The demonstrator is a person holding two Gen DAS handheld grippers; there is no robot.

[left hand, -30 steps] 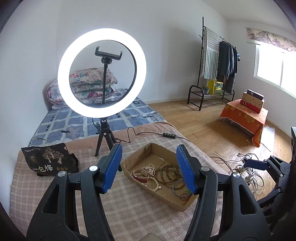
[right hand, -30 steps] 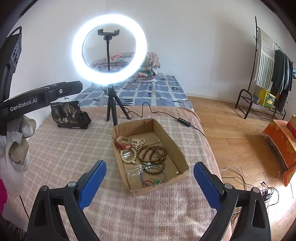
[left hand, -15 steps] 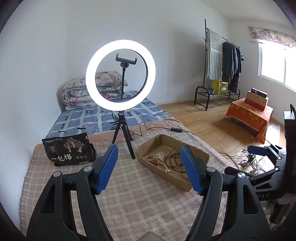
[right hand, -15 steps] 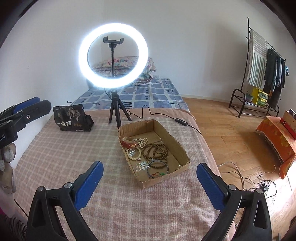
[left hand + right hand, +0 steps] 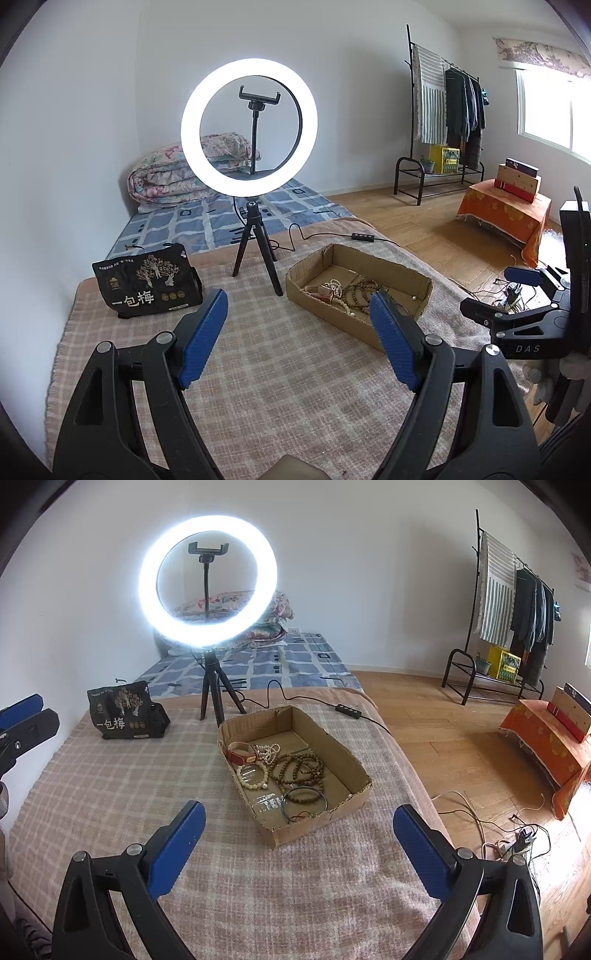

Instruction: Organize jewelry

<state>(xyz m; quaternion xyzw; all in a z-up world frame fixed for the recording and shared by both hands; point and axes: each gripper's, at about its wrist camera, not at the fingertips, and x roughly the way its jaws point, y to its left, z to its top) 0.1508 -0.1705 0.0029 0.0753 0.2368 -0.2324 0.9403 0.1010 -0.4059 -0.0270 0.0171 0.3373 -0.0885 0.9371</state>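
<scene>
A shallow cardboard tray [image 5: 354,764] lies on the checked blanket [image 5: 110,797]. It holds brown wooden bead bracelets [image 5: 299,768], a cream bead bracelet [image 5: 253,779], a pearl strand [image 5: 269,751], a red-brown strap [image 5: 240,755] and a dark bangle [image 5: 303,801]. My right gripper [image 5: 299,809] hovers just short of the tray's near end, jaws wide open and empty. My left gripper [image 5: 298,293] hangs to the left of the tray [image 5: 406,275], well short of it; its jaws are opening with nothing between them. Each gripper shows at the edge of the other's view.
A lit ring light [image 5: 249,127] on a small tripod stands behind the tray, its cable and controller [image 5: 347,709] trailing right. A black printed bag [image 5: 147,284] sits at the back left. The bed edge drops to wooden floor with loose cables [image 5: 517,838] on the right.
My left gripper has drawn back and leftward from over the tray, and its jaws have spread wider. My right gripper has pulled back a little and opened slightly more.
</scene>
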